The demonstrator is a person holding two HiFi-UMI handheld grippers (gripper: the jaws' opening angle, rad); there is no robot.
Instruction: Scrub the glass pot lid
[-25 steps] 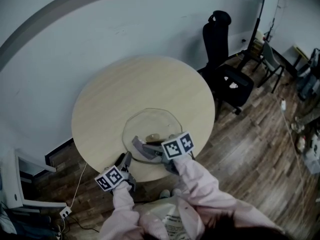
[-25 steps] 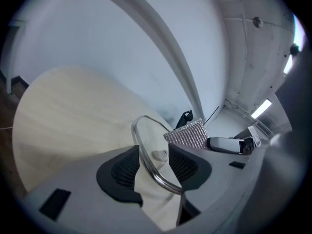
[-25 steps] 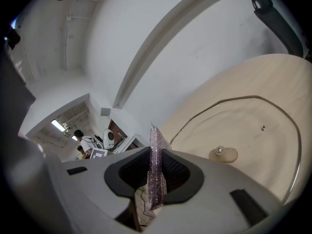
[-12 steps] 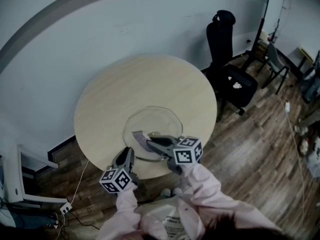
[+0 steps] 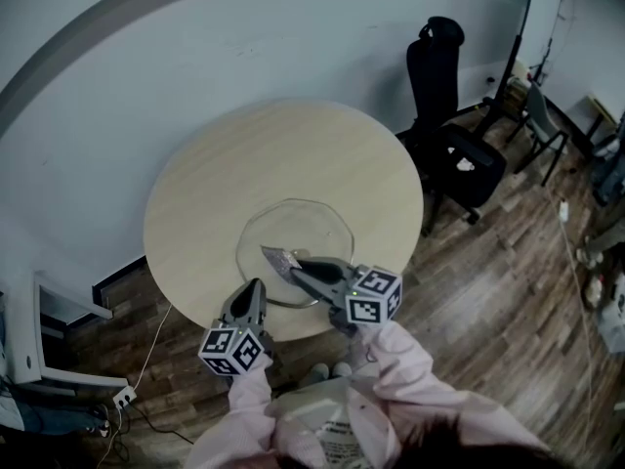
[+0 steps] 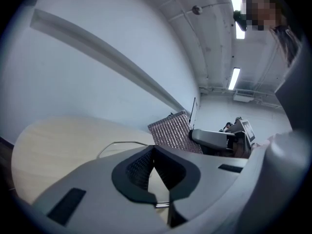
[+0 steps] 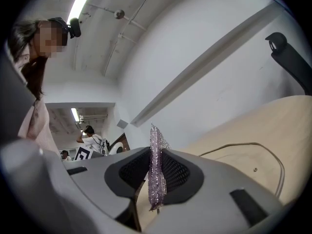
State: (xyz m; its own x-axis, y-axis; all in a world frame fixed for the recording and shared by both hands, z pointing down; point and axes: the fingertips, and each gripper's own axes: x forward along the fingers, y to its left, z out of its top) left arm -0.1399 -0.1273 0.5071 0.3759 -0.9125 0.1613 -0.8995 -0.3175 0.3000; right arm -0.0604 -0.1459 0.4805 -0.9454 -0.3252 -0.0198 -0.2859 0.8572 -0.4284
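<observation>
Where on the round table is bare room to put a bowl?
The far half of the table, between the glass lid and the wall-side rim, is bare, as are the strips beside the lid. The near edge is crowded: the lid lies there, under the right gripper holding the scrub cloth.

Round light-wood table point(image 5: 254, 164) against a pale blue-grey wall point(image 5: 195, 57) with a darker grey band point(image 5: 117, 37) across it. Dark wood-plank floor point(image 5: 488, 291). Black office chair point(image 5: 444, 115) right of the table, grey chair point(image 5: 537, 115) beyond it. White cable point(image 5: 156, 350) runs to a power strip point(image 5: 122, 396) on the floor. White ceiling, tube lights point(image 6: 235, 77) on.
</observation>
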